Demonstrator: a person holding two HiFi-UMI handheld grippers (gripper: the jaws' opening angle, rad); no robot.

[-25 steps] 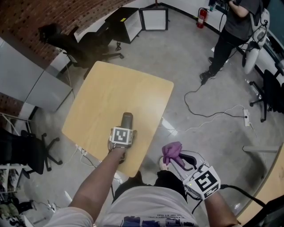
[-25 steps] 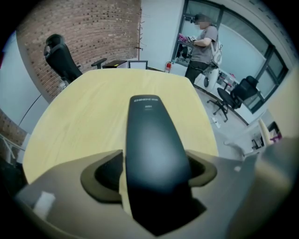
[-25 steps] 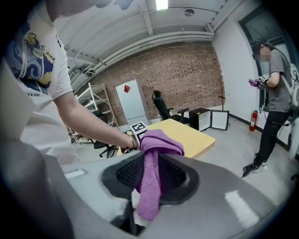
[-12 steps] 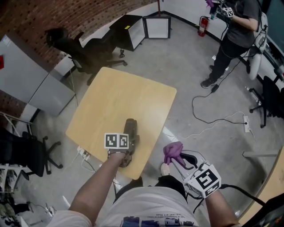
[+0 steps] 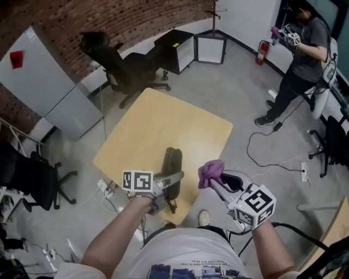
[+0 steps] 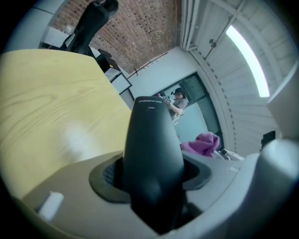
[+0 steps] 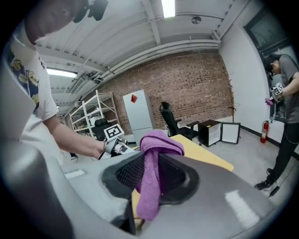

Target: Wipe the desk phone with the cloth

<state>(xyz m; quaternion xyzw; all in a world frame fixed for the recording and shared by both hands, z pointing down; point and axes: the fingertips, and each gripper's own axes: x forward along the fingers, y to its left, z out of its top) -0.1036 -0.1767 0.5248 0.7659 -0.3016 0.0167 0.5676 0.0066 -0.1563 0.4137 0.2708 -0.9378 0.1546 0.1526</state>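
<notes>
Left hand-held gripper (image 5: 169, 180) clamps the desk phone (image 5: 173, 161) over the surface's (image 5: 158, 122) near edge, long axis near-to-far. Right hand-held gripper (image 5: 214, 182), pinching the cloth (image 5: 210, 170), sits just right, apart.

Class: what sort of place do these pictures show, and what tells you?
Probably an office or lab workspace: a brick wall, a black office chair on a concrete floor, and a wooden table.
</notes>
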